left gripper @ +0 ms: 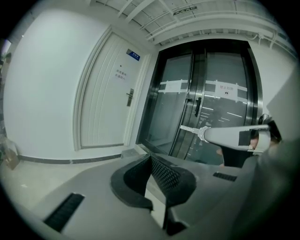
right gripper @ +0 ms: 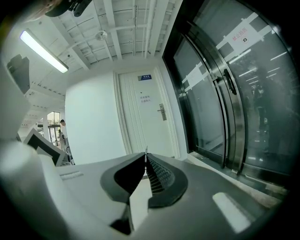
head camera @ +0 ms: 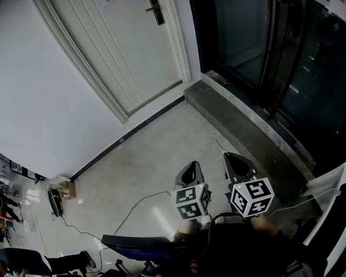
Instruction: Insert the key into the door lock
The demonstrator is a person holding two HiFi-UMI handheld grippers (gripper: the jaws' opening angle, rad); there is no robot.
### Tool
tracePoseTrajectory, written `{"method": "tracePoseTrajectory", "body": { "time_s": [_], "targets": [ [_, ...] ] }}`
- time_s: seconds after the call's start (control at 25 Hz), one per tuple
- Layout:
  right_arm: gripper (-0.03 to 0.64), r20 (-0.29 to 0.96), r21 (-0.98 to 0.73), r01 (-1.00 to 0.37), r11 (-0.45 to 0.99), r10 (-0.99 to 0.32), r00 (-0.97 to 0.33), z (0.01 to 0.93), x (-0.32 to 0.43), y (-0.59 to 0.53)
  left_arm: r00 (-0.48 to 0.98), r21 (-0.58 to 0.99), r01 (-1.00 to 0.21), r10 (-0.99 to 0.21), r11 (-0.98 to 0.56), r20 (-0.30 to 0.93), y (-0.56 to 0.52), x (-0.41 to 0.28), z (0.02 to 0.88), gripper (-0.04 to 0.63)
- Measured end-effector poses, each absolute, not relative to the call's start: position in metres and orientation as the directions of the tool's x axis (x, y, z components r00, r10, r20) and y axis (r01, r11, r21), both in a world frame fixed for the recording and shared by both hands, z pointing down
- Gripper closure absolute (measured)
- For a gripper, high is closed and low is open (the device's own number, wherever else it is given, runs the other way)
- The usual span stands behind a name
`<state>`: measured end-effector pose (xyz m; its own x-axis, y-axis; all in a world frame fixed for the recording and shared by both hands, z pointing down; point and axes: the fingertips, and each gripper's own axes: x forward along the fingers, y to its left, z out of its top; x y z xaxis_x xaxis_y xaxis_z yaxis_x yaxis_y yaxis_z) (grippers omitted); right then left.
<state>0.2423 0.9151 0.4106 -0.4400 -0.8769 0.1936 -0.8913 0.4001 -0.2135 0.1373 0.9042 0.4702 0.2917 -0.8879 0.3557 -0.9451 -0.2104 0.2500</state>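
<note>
Door: a white panelled door (head camera: 135,48) was seen shut, with a dark metal lock (head camera: 155,12) and handle near its right edge.
Key: a thin silver metal key (left gripper: 191,128) was held well apart from the door, its blade pointed forward.
Right gripper: the right gripper (right gripper: 146,157) was clenched on the key, only the tip showing above the pads.
Left gripper: the left gripper (left gripper: 151,157) was closed on nothing, just beside the right one and as far from the door.
Done: the key was judged already picked up.
Left: the pale floor (head camera: 162,146) before the door remained to be crossed, the key aligned and inserted; the keyhole was too small to be made out.
</note>
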Motion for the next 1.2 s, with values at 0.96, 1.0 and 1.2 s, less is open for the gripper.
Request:
{"method": "tracePoseTrajectory", "body": {
  "time_s": [0.96, 1.0, 1.2],
  "targets": [
    [0.606, 0.191, -0.164, -0.905, 0.393, -0.887, -0.42, 0.417, 0.224, 0.811, 0.267, 0.296, -0.943, -0.872, -0.15, 0.41, 0.815, 0.094, 0.501, 0.595],
    [0.605, 0.182, -0.165, -0.903, 0.397, -0.887, -0.424, 0.413, 0.227, 0.797, 0.266, 0.286, -0.946, -0.873, -0.154, 0.409, 0.802, 0.097, 0.498, 0.595],
    [0.605, 0.152, -0.166, -0.891, 0.423, -0.881, -0.447, 0.393, 0.236, 0.739, 0.269, 0.262, -0.949, -0.887, -0.177, 0.375, 0.741, 0.115, 0.472, 0.595]
  ]
}}
